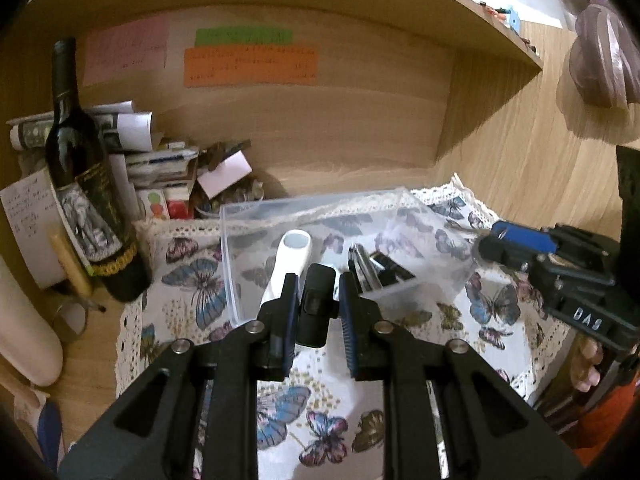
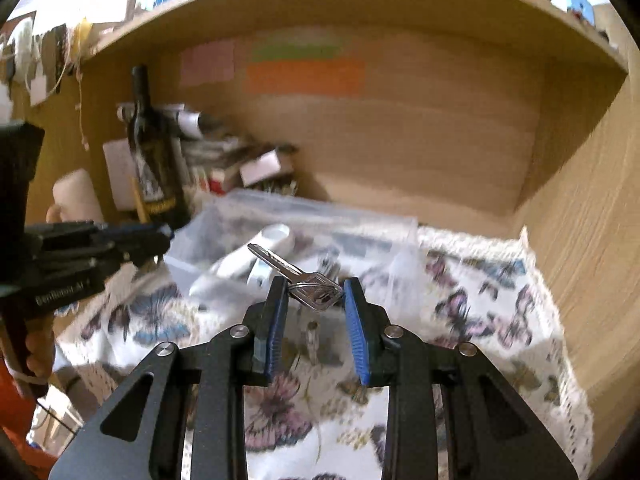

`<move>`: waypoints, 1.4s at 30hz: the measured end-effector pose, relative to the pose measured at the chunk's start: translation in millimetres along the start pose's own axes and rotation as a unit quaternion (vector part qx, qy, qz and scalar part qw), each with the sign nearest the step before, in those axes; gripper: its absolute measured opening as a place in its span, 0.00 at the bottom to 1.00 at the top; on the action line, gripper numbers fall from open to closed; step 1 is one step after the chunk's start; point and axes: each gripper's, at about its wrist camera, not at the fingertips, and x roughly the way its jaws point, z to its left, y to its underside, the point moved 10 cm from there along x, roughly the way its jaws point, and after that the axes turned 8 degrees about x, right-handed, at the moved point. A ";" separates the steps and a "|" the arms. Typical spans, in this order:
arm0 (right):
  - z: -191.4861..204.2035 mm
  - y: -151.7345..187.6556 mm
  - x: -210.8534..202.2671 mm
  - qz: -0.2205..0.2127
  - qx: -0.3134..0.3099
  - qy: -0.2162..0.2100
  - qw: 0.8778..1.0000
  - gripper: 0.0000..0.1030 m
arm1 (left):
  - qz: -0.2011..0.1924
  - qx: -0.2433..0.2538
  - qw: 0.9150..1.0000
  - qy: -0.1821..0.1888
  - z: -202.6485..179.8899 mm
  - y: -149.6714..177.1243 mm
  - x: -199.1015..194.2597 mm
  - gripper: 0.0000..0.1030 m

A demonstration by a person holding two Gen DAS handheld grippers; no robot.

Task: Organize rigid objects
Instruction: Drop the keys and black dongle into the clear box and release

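A clear plastic box [image 1: 232, 264] sits on the butterfly cloth and holds a white handle-shaped device [image 1: 290, 256] and some dark and metal items [image 1: 380, 268]. My left gripper [image 1: 318, 284] is shut on a small black object [image 1: 316, 304], held just above the box's near edge. My right gripper [image 2: 316, 288] is shut on a silver key [image 2: 304, 280], held by its head, blade pointing up-left, above the cloth in front of the box [image 2: 400, 232]. The right gripper shows at the right of the left wrist view [image 1: 500, 240]; the left gripper shows at the left of the right wrist view [image 2: 160, 236].
A dark wine bottle [image 1: 80, 176] stands at the left with stacked papers and boxes [image 1: 160, 160] behind it. A wooden shelf [image 1: 480, 20] hangs overhead, and a wooden side wall [image 2: 580, 220] closes the right. The butterfly cloth [image 1: 492, 300] covers the desk.
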 end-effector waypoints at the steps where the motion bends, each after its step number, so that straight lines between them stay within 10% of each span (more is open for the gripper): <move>1: -1.8 -6.1 0.1 -0.006 0.000 0.003 1.000 0.25 | 0.000 -0.007 1.000 0.003 0.2 -2.4 1.7 0.19; 10: -15.3 -36.6 13.4 -0.029 0.009 0.008 1.000 0.25 | 0.001 -0.006 1.000 -0.007 4.7 -22.9 28.4 0.19; 26: -39.6 12.4 86.0 0.079 0.021 0.018 0.997 0.25 | 0.091 -0.026 0.996 0.002 15.4 8.0 97.8 0.19; 42: -33.7 16.1 83.7 0.096 0.020 0.013 0.995 0.30 | 0.082 -0.018 0.996 0.012 10.3 5.0 87.0 0.22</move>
